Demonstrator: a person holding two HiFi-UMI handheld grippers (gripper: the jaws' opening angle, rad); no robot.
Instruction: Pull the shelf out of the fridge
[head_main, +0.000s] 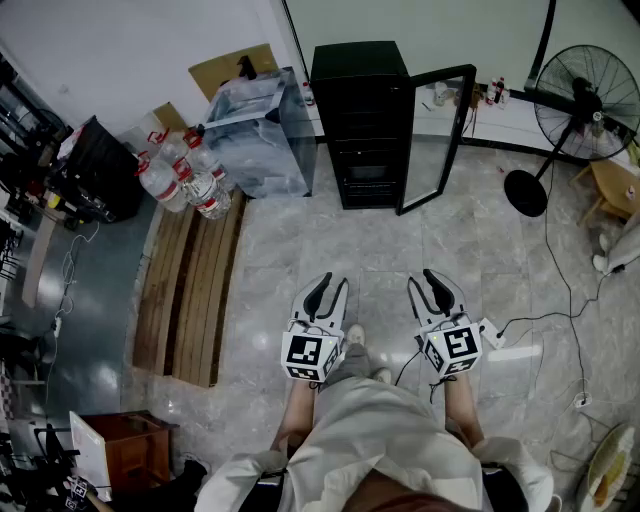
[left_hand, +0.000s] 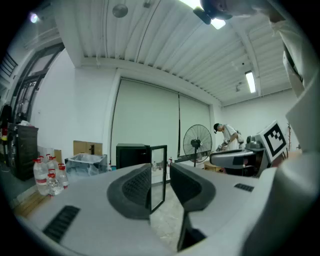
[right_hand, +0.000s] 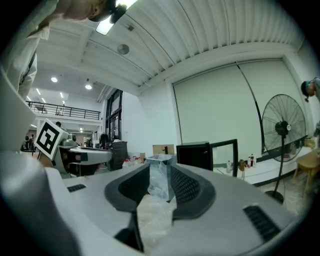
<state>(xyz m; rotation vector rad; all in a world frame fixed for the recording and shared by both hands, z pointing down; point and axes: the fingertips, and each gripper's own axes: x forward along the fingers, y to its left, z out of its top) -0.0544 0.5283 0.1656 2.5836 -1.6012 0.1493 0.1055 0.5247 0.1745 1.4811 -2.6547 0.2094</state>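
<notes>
The black fridge (head_main: 360, 110) stands at the far wall with its glass door (head_main: 437, 135) swung open to the right. Dark shelves (head_main: 367, 165) show inside, too small to tell apart. My left gripper (head_main: 333, 285) and right gripper (head_main: 428, 278) are held side by side over the tiled floor, well short of the fridge, both shut and empty. The left gripper view shows the fridge (left_hand: 131, 154) and its door (left_hand: 158, 172) beyond the left gripper's (left_hand: 160, 187) jaws. In the right gripper view the fridge (right_hand: 194, 154) sits right of the right gripper's (right_hand: 160, 187) jaws.
A clear plastic bin (head_main: 258, 130) and several water bottles (head_main: 185, 175) stand left of the fridge, beside wooden planks (head_main: 190, 290). A standing fan (head_main: 585, 100), a wooden stool (head_main: 615, 190) and a floor cable (head_main: 560, 300) lie to the right. A person (left_hand: 227, 135) works near the fan.
</notes>
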